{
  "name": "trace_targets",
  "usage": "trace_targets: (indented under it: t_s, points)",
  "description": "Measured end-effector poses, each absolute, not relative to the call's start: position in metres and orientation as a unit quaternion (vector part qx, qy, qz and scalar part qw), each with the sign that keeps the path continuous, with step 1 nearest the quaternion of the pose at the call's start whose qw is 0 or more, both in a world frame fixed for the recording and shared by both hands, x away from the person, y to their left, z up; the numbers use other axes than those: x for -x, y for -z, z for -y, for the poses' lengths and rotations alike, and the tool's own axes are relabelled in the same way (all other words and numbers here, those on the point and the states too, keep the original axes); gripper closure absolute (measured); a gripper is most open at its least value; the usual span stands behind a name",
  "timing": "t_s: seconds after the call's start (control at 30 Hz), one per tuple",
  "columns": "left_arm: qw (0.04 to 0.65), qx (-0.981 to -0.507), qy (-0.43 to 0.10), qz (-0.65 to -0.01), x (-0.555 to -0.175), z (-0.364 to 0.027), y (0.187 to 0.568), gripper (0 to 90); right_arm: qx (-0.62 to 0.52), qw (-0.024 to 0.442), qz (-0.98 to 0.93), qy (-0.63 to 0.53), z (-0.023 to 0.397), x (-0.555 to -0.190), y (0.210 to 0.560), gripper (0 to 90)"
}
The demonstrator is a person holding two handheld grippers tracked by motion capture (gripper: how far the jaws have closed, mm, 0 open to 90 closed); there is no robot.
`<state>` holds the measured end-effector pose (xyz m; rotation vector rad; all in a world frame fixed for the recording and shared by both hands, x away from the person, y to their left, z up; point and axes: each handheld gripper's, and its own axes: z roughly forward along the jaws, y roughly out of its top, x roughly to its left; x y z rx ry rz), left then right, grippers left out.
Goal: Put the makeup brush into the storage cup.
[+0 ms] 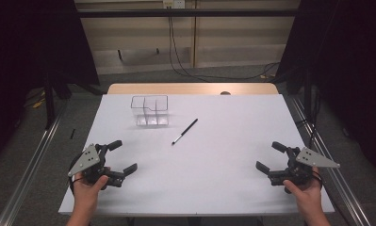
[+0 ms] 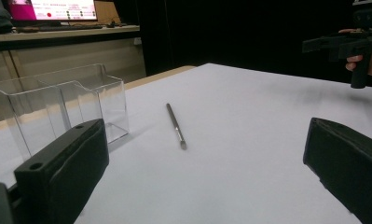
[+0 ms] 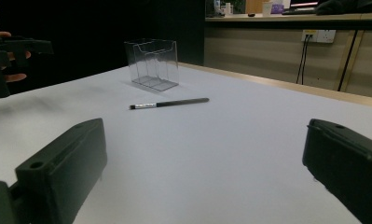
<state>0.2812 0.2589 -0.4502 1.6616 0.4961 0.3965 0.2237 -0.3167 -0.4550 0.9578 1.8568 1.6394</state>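
Left gripper (image 1: 121,157) held low at the near left corner of the table (image 1: 232,188), jaws spread wide and empty; right gripper (image 1: 269,157) mirrored at the near right corner, likewise spread and gripping nothing. Well ahead of both, toward the middle of the white top, a slim dark pen (image 1: 185,131) lying flat and slantwise, pale tip pointing to the near left. Just beyond its tip side, a clear plastic organizer (image 1: 150,110) standing upright, split into compartments, apart from the pen. Likely step: reaching for the pen to drop it into the organizer. Best done by coming in across the barrel rather than along it, jaws kept wide until straddling the mid-length, lowered close to the table top, then closed squarely. Worth watching: a thin round barrel apt to roll away under a skewed pinch.
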Motion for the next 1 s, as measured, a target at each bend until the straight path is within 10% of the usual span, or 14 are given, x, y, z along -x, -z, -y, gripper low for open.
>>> trace_targets:
  t_s: [1.0]
  points:
    - [0.634, -0.721, -0.177, -0.216, -0.295, -0.247, 0.449, 0.0, -0.351, 0.24, -0.681, -0.596, 0.318, -0.221, 0.455, 0.0]
